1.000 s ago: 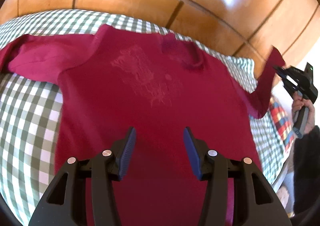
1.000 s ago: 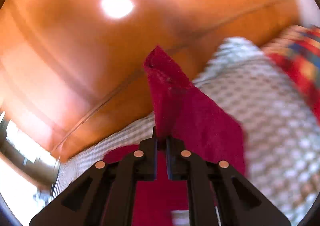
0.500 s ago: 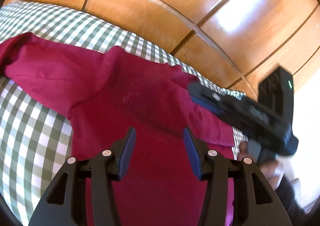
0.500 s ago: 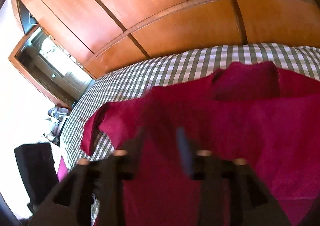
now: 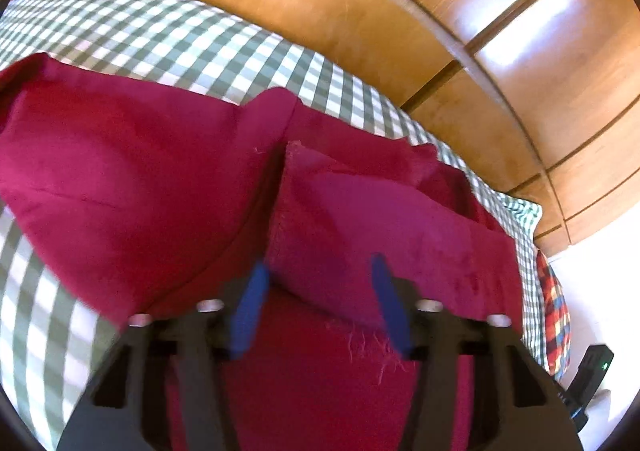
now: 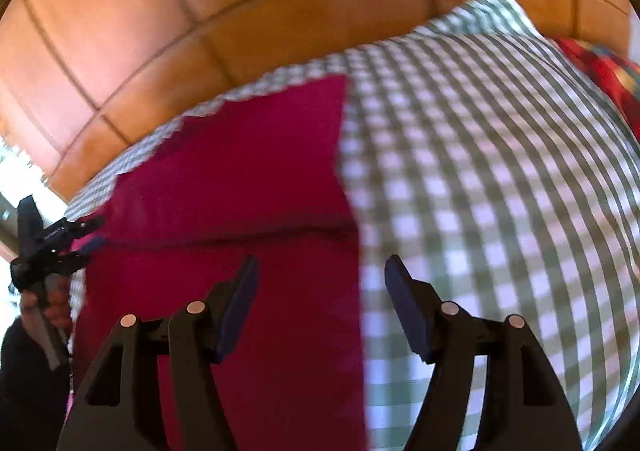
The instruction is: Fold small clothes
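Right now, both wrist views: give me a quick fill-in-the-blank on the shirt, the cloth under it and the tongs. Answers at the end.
1. The shirt is dark ____ in colour.
2. It lies on a green-and-white ____ cloth.
3. The right tongs are ____, with nothing between the fingers.
4. In the left wrist view, one sleeve is folded ____ the shirt's body, just ahead of the left tongs.

Missing words: red; checked; open; over

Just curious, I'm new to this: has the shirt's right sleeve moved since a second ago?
Yes. The right sleeve hung off the checked bedcover's edge, pinched in the right gripper; now it lies folded across the shirt's body, released.
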Demonstrator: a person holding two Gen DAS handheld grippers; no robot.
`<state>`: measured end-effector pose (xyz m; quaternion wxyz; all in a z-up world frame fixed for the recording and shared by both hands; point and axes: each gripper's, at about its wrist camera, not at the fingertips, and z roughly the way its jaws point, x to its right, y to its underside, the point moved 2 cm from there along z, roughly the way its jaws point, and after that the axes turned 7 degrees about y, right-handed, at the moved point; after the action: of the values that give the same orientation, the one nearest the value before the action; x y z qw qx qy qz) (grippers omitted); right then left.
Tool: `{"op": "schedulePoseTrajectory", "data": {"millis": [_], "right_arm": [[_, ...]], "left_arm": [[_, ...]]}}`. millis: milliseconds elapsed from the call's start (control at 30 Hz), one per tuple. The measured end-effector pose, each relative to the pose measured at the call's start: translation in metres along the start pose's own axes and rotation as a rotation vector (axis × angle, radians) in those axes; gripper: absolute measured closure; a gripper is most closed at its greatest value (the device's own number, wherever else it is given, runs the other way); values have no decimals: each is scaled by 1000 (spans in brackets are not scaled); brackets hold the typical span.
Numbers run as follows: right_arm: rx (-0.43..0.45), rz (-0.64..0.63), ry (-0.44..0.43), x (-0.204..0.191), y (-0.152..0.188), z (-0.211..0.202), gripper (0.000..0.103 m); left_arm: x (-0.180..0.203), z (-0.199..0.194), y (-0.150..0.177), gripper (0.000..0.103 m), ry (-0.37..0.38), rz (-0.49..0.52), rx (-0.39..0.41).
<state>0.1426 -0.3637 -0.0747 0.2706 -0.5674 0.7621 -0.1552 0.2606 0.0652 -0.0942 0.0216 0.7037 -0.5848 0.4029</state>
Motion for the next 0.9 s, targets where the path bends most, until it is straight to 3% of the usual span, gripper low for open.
{"op": "schedulePoseTrajectory", "data": {"millis": [67,133,200,267,300,467,567,633,700,733,867,900], "right_arm": [[5,-14,17,-9,-6,12,41],[22,-58,65,-20,-16,28,50],[51,-68,120,-28,-28,36,76],[77,2,126,-17,-32,36,83],[79,18,138,-14,-32,34,85],[75,-36,191,-14,-16,38,85],[65,-30,195,-14,-19,41,83],[65,-27,189,-12,-19,41,77],[67,-29,227,-11,-19,35,45],[72,-29,243,-11,-18,31,39],[116,-62,278,-17,-7,7,34],[131,-68,269,-22,-4,-1,31]], "left_arm": [[7,5,-2,79,-9,25,-9],[16,5,-6,85,-31,66,-6],[23,0,-7,88,-30,82,11],[28,-8,-6,88,-18,99,35],[30,-10,-3,88,-17,105,39],[21,22,20,88,-174,161,-41],[23,21,24,86,-192,182,-1],[23,13,24,84,-165,162,-1],[16,-5,27,74,-133,139,14],[13,-12,27,65,-130,125,28],[-23,-64,39,62,-106,34,92],[-38,-78,42,62,-129,1,113]]}}
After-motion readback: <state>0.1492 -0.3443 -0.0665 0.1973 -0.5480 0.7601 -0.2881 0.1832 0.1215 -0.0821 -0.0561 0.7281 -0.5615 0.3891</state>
